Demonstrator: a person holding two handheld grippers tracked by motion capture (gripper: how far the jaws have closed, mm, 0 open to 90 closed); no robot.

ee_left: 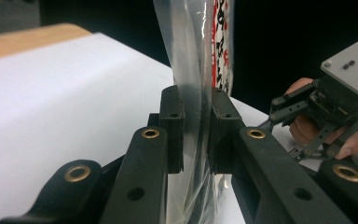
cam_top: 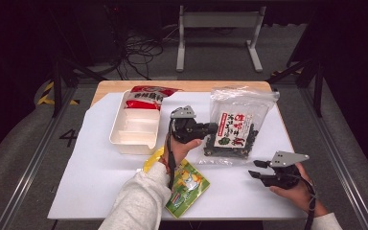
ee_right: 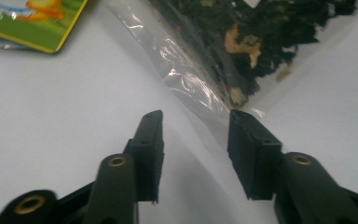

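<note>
- Clear plastic bag with dark dried food and a red-and-white label lies on the white worktop, right of the cream plastic tray.
- Left gripper is clamped on the bag's left edge.
- Right gripper has its jaws apart and empty, near the bag's lower right corner.
- Green and yellow snack packet lies under the left forearm.

High view sits above the near edge, looking forward and down over the whole table. Left gripper view is tight on the clear bag, facing right across the table. Right gripper view sits low near the sheet, facing that bag's corner. All three share the bag.
</note>
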